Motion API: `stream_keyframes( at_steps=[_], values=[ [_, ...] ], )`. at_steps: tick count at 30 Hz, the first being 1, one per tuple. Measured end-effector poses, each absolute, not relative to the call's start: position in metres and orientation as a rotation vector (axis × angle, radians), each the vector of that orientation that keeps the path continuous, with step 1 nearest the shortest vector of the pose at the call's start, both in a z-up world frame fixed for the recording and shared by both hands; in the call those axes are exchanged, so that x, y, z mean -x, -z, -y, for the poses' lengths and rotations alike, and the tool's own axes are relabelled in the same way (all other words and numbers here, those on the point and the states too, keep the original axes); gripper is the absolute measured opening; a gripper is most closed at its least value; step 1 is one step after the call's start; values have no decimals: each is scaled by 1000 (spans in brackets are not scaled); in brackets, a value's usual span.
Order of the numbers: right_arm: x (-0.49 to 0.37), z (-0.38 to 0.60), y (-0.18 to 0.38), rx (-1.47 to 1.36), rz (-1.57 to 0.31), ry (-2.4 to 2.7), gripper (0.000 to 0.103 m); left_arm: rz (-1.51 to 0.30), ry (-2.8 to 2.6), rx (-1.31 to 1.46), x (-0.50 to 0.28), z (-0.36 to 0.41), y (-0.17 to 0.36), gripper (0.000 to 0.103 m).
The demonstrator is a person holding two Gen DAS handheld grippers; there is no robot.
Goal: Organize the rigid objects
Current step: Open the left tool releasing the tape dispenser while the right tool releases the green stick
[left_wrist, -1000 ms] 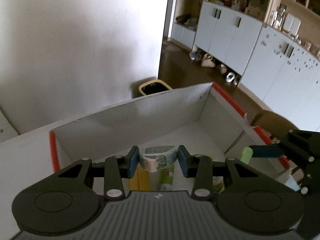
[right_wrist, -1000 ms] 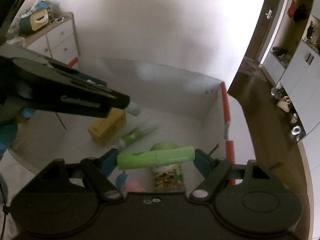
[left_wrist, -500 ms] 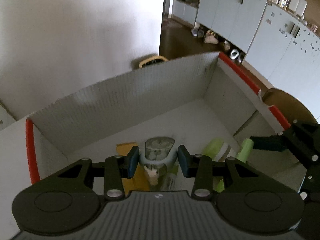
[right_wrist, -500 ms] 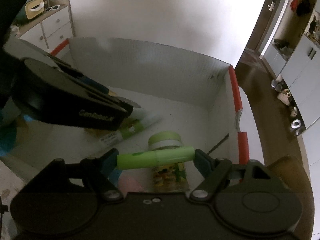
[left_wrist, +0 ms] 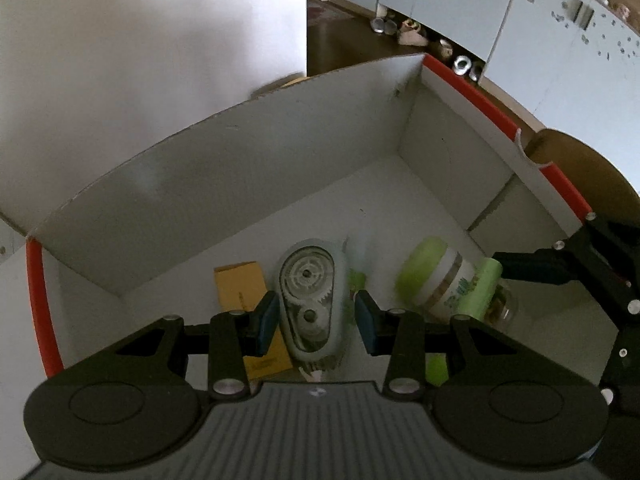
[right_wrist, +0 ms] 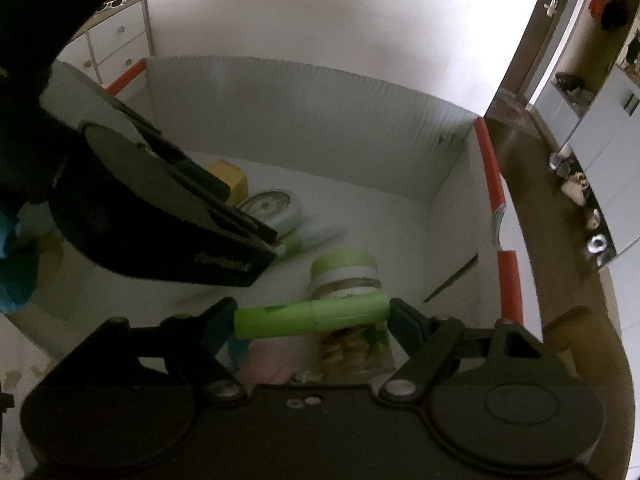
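The correction tape dispenser (left_wrist: 308, 304), pale blue-grey with clear gear wheels showing, is sitting between the blue pads of the left gripper (left_wrist: 316, 317) inside the white cardboard box (left_wrist: 224, 184). The jaws are standing apart, with a gap visible beside the dispenser on the right pad's side; whether the left pad is touching it cannot be told. This gripper is reaching down into the box at a steep forward tilt, its tips low over the box floor. In the right wrist view its black body (right_wrist: 168, 216) is crossing the box from the left wall, carrying moulded lettering too blurred to read.

The right gripper (right_wrist: 310, 316) is clamping a light green marker (right_wrist: 312, 314) crosswise, end to end between its pads, and is holding it above the box floor near the right wall. Just under the marker a jar with a green lid (right_wrist: 346, 276) is standing in the box; its printed label shows green characters that are too small to read.

On the box floor, left of the dispenser, a yellow carton (left_wrist: 240, 288) is lying flat. A green-and-white tube (right_wrist: 316, 236) is lying between dispenser and jar. Red tape (right_wrist: 490, 160) is running along the box rim.
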State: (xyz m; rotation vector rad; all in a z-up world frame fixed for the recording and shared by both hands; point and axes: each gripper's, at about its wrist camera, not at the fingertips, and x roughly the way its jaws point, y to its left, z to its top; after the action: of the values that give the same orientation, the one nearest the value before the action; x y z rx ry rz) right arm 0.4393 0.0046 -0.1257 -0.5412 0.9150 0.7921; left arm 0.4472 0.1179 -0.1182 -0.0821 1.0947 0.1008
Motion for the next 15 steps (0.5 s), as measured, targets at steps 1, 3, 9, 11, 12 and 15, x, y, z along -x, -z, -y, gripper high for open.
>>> stream_keyframes(
  at_steps=[1,3,9,11,12,15],
  values=[
    [-439,-5,126,537,-915,-793,81,-1097,-98,74,-447,-117,118,40],
    [-439,-4,126,525,-921,-798,83,-1100,-91,67,-447,-116,118,40],
    [-440,0,122,489,-941,-808,92,-1095,-98,58,-440,-115,116,50],
    [-439,1,120,484,-946,-797,93,-1086,-104,65,-437,-116,115,56],
    [-438,2,119,478,-950,-796,95,-1081,-104,69,-435,-116,114,57],
    [-437,6,114,460,-948,-781,101,-1062,-102,86,-431,-117,111,57]
  ],
)
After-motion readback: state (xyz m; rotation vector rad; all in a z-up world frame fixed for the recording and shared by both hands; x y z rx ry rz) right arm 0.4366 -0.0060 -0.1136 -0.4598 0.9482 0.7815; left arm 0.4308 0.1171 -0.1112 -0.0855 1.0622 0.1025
